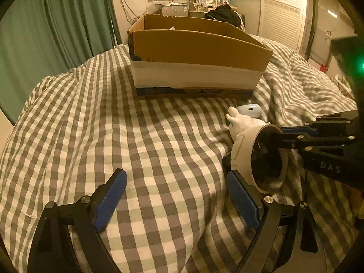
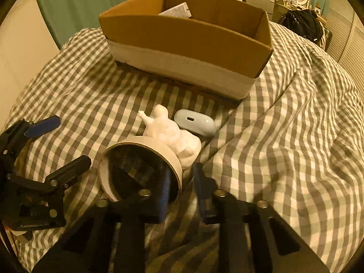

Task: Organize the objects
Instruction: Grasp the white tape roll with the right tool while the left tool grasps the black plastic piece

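Observation:
A white tape roll (image 2: 141, 170) lies tilted on the checked bed cover, also seen in the left wrist view (image 1: 257, 157). My right gripper (image 2: 182, 182) straddles its rim, one finger (image 2: 165, 188) inside the ring and one outside; the jaws stand a little apart around the wall. A white rabbit figurine (image 2: 173, 134) leans against the roll. A pale blue earbud case (image 2: 195, 121) lies just behind it. My left gripper (image 1: 177, 193) is open and empty, low over the cover, left of the roll.
An open cardboard box (image 2: 188, 38) stands on the bed behind the objects, with a grey flat item (image 2: 178, 11) inside. Green curtains hang at the left. A desk with clutter and a black bag (image 2: 302, 24) stand beyond the bed.

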Demonstrator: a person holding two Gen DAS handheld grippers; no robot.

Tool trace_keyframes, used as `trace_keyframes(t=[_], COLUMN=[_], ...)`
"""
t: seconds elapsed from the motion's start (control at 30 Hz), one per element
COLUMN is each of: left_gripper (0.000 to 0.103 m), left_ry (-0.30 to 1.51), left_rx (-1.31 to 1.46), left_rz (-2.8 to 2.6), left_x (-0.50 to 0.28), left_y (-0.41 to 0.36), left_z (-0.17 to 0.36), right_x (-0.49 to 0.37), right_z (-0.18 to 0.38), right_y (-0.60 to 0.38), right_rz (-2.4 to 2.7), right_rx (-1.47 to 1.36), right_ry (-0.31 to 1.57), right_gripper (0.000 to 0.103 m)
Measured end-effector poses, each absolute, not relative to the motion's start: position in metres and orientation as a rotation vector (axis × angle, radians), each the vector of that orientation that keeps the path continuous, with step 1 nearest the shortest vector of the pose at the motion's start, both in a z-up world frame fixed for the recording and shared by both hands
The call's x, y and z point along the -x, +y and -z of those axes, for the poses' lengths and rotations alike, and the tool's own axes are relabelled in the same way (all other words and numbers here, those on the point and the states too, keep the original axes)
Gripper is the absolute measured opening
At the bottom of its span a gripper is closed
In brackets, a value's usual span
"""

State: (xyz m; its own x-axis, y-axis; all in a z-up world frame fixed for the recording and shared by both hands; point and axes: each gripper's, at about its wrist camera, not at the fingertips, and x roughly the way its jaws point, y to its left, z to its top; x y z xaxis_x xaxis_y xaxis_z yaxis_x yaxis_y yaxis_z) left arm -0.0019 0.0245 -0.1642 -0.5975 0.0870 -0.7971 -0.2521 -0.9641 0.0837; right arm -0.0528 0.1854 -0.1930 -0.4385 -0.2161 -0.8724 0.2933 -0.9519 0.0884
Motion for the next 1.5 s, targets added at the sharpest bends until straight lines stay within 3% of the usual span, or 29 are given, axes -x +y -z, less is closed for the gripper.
trace_keyframes(t=[0.03,0.7,1.23,1.33,1.43,1.5], left_gripper=[0.092,0.092,0.092,0.08,0.075,0.054], left_ry=[0.28,0.277,0.429,0.388,0.38,0.386], left_rx=[1.302,1.323,1.301,1.284,1.267,1.277], left_rz=[-2.634,-2.528,-2.357,-2.328,-2.319,-2.296], left_x=[0.002,0.006,0.028,0.032,0.034,0.034], left_y=[0.024,0.065,0.129,0.132,0.135,0.136], left_z=[0.165,0.17,0.196,0.192,0.192,0.194], right_x=[0.052,0.022,0.029,0.029,0.03,0.032], right_z=[0.192,0.117,0.132,0.132,0.133,0.135], right_y=[0.186,0.24,0.276,0.282,0.288,0.291], right_rz=[2.43,2.652,2.683,2.698,2.711,2.715], right_rx=[-1.453,-1.161,-1.206,-1.209,-1.217,-1.233], right_ry=[0.105,-0.082,-0.205,-0.22,-0.234,-0.244], right_gripper=[0.008,0.008,0.008,0.008,0.008,0.008])
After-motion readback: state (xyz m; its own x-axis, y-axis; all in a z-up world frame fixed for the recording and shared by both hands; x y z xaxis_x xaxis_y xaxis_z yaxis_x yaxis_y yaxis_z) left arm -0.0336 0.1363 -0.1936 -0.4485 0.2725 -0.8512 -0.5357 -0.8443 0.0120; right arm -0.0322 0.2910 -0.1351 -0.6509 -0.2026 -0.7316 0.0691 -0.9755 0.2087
